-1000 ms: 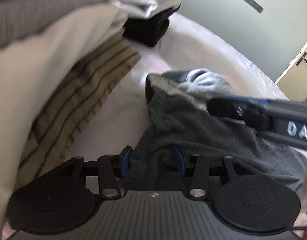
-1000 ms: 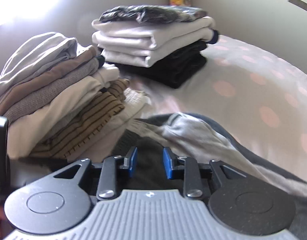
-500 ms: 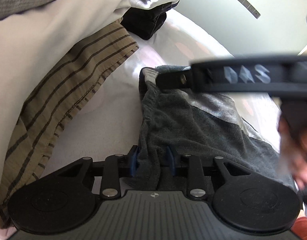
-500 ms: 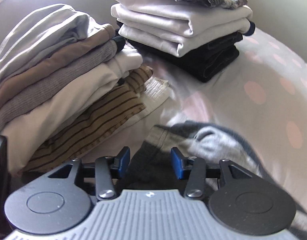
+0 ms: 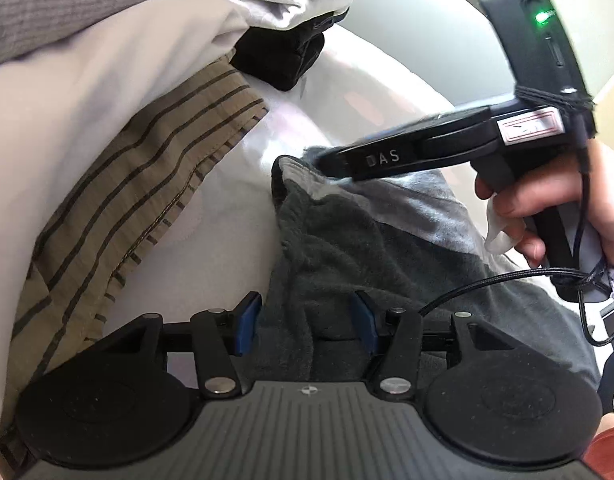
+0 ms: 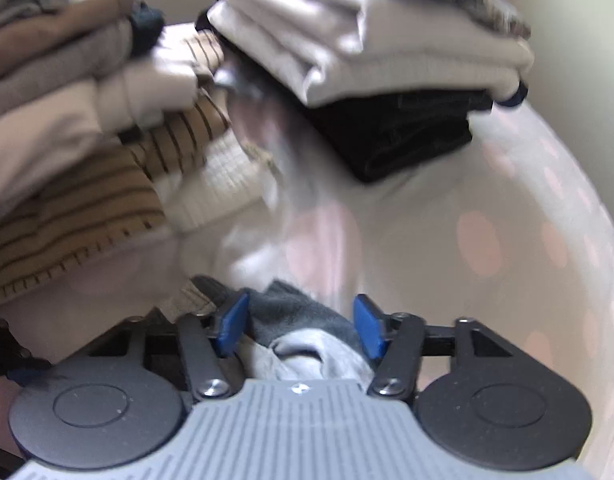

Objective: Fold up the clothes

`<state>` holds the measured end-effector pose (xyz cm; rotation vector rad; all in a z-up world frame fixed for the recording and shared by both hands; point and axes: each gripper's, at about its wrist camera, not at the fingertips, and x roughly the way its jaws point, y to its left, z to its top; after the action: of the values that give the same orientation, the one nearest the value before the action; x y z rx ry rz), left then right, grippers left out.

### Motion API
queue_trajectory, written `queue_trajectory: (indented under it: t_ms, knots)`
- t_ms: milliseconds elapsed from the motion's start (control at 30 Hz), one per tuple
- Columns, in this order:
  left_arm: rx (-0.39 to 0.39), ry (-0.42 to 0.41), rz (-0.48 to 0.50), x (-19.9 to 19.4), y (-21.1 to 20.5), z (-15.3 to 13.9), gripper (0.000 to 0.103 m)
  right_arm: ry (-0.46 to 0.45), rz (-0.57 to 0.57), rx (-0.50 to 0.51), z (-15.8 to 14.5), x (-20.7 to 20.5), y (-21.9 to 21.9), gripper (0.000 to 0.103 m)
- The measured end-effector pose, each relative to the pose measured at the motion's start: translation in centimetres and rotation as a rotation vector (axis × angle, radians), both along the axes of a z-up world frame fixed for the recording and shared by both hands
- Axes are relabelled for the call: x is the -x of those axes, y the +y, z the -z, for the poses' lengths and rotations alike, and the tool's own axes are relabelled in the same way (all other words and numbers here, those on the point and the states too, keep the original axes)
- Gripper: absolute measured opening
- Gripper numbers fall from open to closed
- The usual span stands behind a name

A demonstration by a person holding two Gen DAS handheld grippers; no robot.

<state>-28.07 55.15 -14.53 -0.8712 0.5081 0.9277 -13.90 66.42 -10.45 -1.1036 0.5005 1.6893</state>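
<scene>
Dark grey fleece garment (image 5: pixel 347 248), with a paler grey lining showing at its upper edge, lies rumpled on the white bedsheet (image 5: pixel 235 216) dotted with faint pink spots, just beside a stack of folded clothes. In the left wrist view the left gripper (image 5: pixel 305 326) sits low over the near end of the cloth, its blue-padded fingers (image 5: pixel 247 320) spread apart, with the fabric bunched loosely between them and neither pad pressing it. The right gripper (image 5: pixel 327 156) reaches in from the right, held in the person's hand (image 5: pixel 547 208), and its tip meets the far corner of the garment. In the right wrist view the right gripper's (image 6: pixel 301 330) fingers are likewise parted, with a fold of dark and pale grey cloth lying in the gap, not pinched. To the left rises the stack, with a tan striped shirt (image 5: pixel 119 208) near its bottom and a cream piece (image 5: pixel 87 92) above it. Further back a second pile (image 6: pixel 367 40) of pale folded items rests on a black garment (image 6: pixel 391 132). The right wrist view is blurred.
</scene>
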Motion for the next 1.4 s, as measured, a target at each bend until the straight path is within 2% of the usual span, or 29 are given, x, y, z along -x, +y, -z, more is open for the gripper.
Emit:
queue_trajectory:
  t_ms: [33,67,100,200,333,400,433,467,533,600,700,867,933,1133,1267,1400]
  knots:
    - [-0.020,0.008,0.000,-0.1,-0.2,-0.3,0.061,0.026,0.018,0.002,-0.1,-0.5,0.0,0.018]
    - [-0.041,0.017,0.000,-0.2,-0.4,-0.5,0.062,0.037,0.031,-0.017,-0.4,-0.8,-0.3,0.009]
    - [-0.061,0.025,-0.001,-0.3,-0.6,-0.8,0.062,0.041,0.043,-0.045,-0.8,-1.1,-0.6,0.009]
    - [-0.124,0.015,-0.011,-0.2,-1.2,-1.7,0.073,0.045,0.103,-0.098,-1.4,-2.0,-0.8,0.008]
    - [-0.106,0.025,-0.012,-0.4,-0.9,-1.4,0.077,0.104,0.187,-0.070,-0.8,-3.5,0.2,0.009]
    - [-0.083,0.042,-0.030,-0.4,-0.7,-1.1,0.077,0.150,0.210,-0.072,-1.0,-4.0,-0.1,0.013]
    - [-0.074,0.033,-0.041,-0.2,-0.7,-1.1,0.077,0.164,0.221,-0.090,-1.4,-4.2,-0.6,0.019]
    - [-0.066,0.024,-0.052,-0.1,-0.7,-1.2,0.077,0.176,0.230,-0.110,-2.1,-4.4,-1.3,0.030]
    - [-0.033,0.009,-0.077,0.3,-0.5,-1.0,0.077,0.181,0.240,-0.147,-3.6,-5.2,-3.3,0.036]
    - [0.008,0.010,-0.095,0.4,-0.3,-0.5,0.077,0.171,0.267,-0.169,-4.7,-6.9,-6.0,0.037]
    - [0.055,0.039,-0.093,-0.3,0.2,0.4,0.077,0.146,0.374,-0.183,-5.7,-11.3,-10.6,0.039]
    - [-0.033,0.177,-0.057,-2.2,-1.2,0.7,0.079,0.150,0.695,-0.179,-5.7,-22.4,-20.5,0.043]
    - [-0.070,0.190,-0.079,-2.3,-2.0,0.2,0.078,0.159,0.842,-0.196,-5.5,-26.9,-25.3,0.044]
    - [-0.163,0.173,-0.133,-3.2,-5.7,-2.8,0.075,0.295,1.262,-0.313,-3.7,-37.8,-39.8,0.048]
    - [-0.206,0.156,-0.032,-6.1,-9.4,-3.3,0.075,0.394,1.424,-0.375,-0.9,-42.4,-45.9,0.052]
    - [-0.196,0.230,0.042,-8.8,-12.1,-1.5,0.075,0.461,1.514,-0.430,1.1,-46.9,-49.2,0.058]
